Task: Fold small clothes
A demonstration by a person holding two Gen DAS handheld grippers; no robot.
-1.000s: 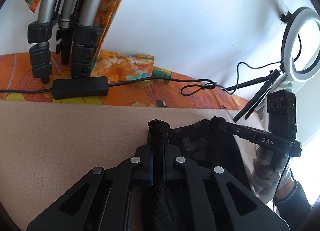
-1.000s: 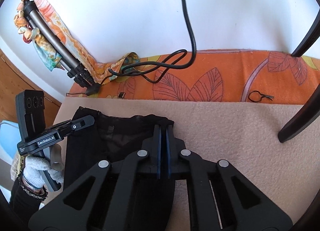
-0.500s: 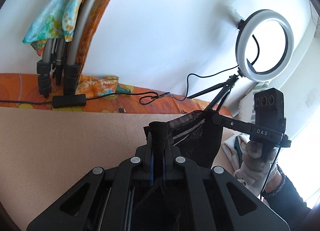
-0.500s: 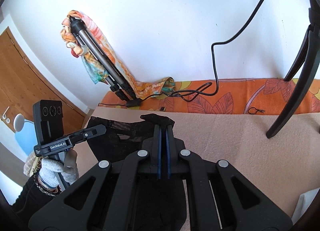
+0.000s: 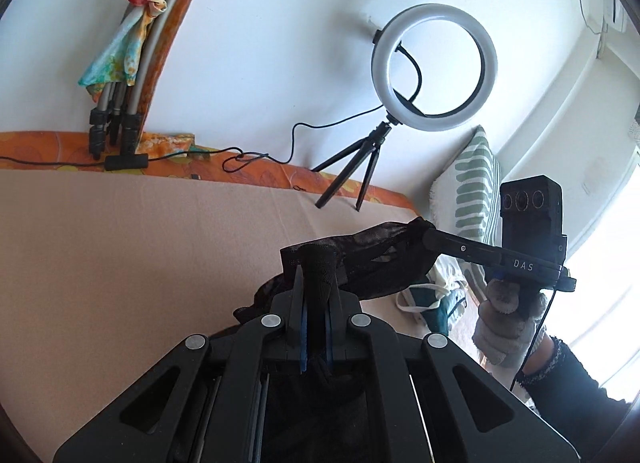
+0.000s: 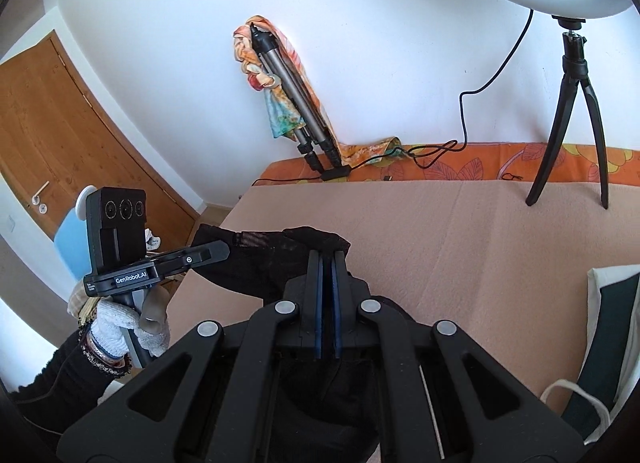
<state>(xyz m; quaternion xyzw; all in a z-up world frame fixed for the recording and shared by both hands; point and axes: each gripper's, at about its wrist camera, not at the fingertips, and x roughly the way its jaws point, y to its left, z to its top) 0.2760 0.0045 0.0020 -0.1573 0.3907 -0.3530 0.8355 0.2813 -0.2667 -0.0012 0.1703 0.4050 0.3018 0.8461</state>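
Beige blanket (image 6: 460, 247) below — tools marked "DAS" (image 5: 426, 237), "GenRobot.AI" (image 6: 224, 251) pinch black garment (image 5: 372, 259).

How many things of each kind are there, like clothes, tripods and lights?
Black clothes: 1
Grippers: 2, left and right, both holding the clothes
Ring lights: 1
Folded tripods: 1
Striped pillows: 1
Total: 6

Daylight is flooding both views brightly. In the left wrist view, a window (image 5: 600, 291) is blowing out to white at the right edge. Fisheye distortion is bending the wall (image 6: 360, 3) and darkening the corners. Focus is holding sharp; shadows are staying soft.
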